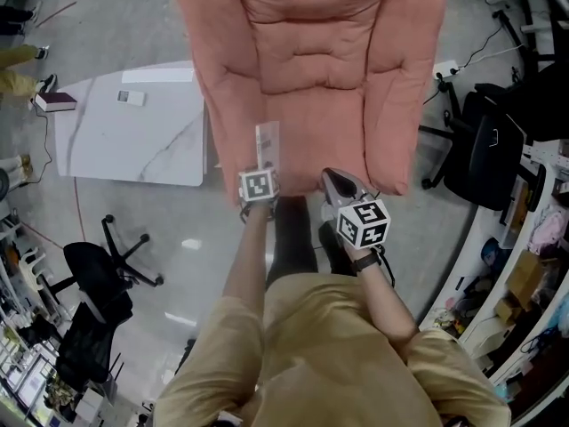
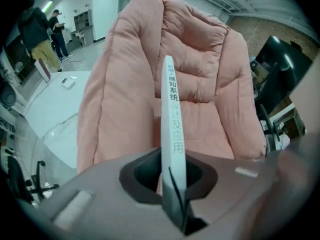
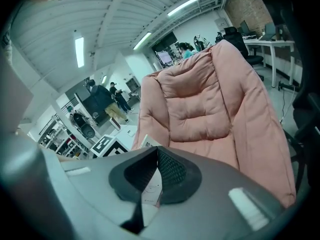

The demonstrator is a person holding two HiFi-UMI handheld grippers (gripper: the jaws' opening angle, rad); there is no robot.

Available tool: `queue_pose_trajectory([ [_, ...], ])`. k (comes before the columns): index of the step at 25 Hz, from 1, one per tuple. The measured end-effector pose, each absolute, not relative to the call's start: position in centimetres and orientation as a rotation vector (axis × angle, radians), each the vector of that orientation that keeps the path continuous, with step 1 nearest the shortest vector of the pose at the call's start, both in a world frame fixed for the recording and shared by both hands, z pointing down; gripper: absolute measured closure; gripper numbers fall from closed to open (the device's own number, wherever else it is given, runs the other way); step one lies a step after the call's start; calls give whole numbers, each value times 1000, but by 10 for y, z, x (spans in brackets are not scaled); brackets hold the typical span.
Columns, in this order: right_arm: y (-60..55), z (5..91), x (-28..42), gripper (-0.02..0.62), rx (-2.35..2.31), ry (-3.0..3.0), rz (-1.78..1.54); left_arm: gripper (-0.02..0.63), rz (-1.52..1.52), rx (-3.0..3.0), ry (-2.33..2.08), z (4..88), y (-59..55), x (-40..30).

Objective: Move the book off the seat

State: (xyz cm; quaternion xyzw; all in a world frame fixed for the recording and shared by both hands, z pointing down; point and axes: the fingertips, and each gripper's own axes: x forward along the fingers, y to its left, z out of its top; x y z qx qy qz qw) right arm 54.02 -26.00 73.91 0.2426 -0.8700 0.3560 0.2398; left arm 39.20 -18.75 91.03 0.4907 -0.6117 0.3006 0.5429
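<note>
A thin white book stands on edge over the front of the pink armchair's seat. My left gripper points steeply down and is shut on the book's lower edge. In the left gripper view the book's spine, printed with dark characters, rises straight out from between the pressed jaws of the left gripper. My right gripper hovers just right of it at the seat's front edge, shut with nothing in it. In the right gripper view a corner of the book shows behind the closed right gripper.
A white marble-top table with small items stands left of the armchair. Black office chairs sit at lower left and at right. A cluttered desk runs along the right edge. People stand in the background.
</note>
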Motion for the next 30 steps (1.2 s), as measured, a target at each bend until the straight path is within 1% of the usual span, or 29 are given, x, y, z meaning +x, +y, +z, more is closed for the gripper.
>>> queue_pose_trajectory([
  [6, -263, 706, 564, 589, 712, -2436, 977, 561, 549, 1282, -1470, 850, -185, 426],
  [10, -261, 681, 583, 588, 710, -2484, 943, 561, 425, 1355, -1458, 790, -180, 455],
  [15, -264, 639, 606, 588, 745, -2573, 930, 561, 338, 1470, -1481, 716, -173, 480],
  [23, -261, 589, 636, 581, 746, -2687, 895, 561, 218, 1606, -1530, 626, -164, 518],
  [24, -257, 581, 637, 561, 708, -2718, 877, 561, 203, 1621, -1540, 616, -160, 523],
  [25, -252, 573, 637, 517, 654, -2753, 856, 561, 187, 1634, -1550, 606, -155, 529],
  [26, -245, 563, 636, 441, 592, -2790, 832, 561, 166, 1647, -1559, 596, -150, 533],
  [27, -239, 553, 634, 348, 531, -2827, 807, 561, 137, 1657, -1564, 585, -145, 537],
  [28, -232, 544, 633, 284, 474, -2864, 783, 561, 96, 1668, -1563, 574, -139, 542],
  [30, -219, 526, 632, 202, 356, -2931, 751, 561, -7, 1699, -1542, 549, -127, 550],
])
